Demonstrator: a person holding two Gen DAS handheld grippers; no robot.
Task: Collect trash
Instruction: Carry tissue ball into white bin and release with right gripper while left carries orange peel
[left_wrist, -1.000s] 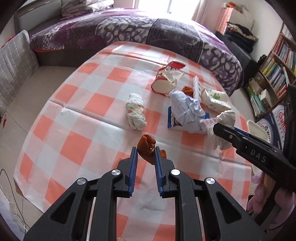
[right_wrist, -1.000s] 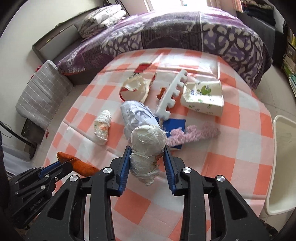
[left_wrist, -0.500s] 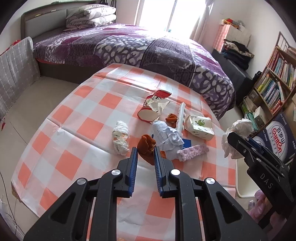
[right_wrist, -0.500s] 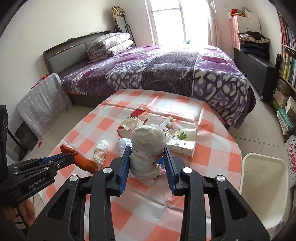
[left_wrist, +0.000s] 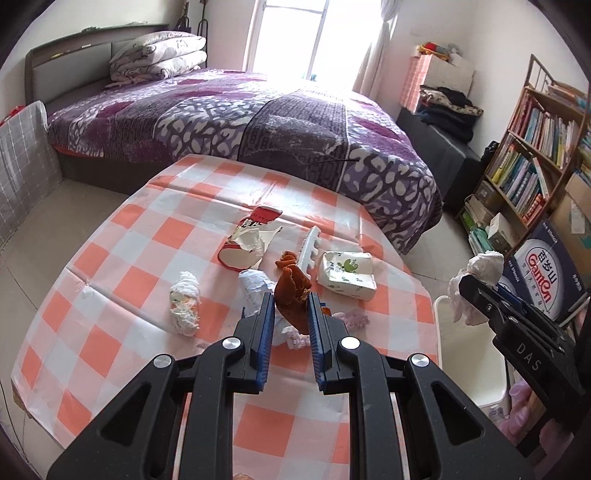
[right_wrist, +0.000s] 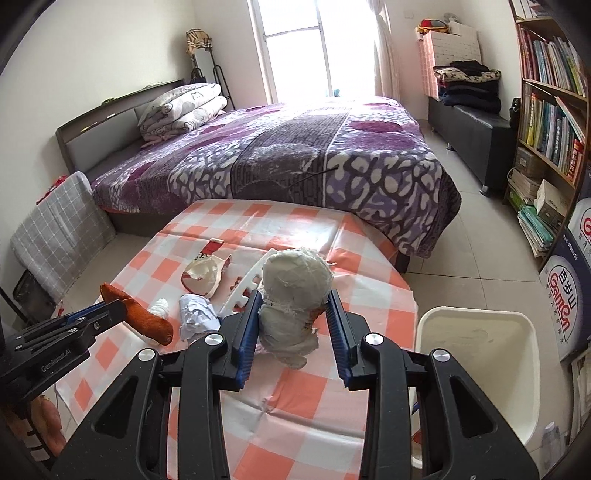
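Jaws both clamped: left gripper (left_wrist: 291, 308) pinches brown-orange peel scrap (left_wrist: 292, 295), right gripper (right_wrist: 293, 317) squeezes white crumpled paper wad (right_wrist: 295, 284); both lifted clear of checked table (left_wrist: 122, 295), likely headed for white plastic bin (right_wrist: 476, 369) beside it.

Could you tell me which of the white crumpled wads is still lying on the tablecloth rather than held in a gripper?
The small wad with orange flecks, left of the blue-white paper ball. The bigger wad is clamped in the right gripper.
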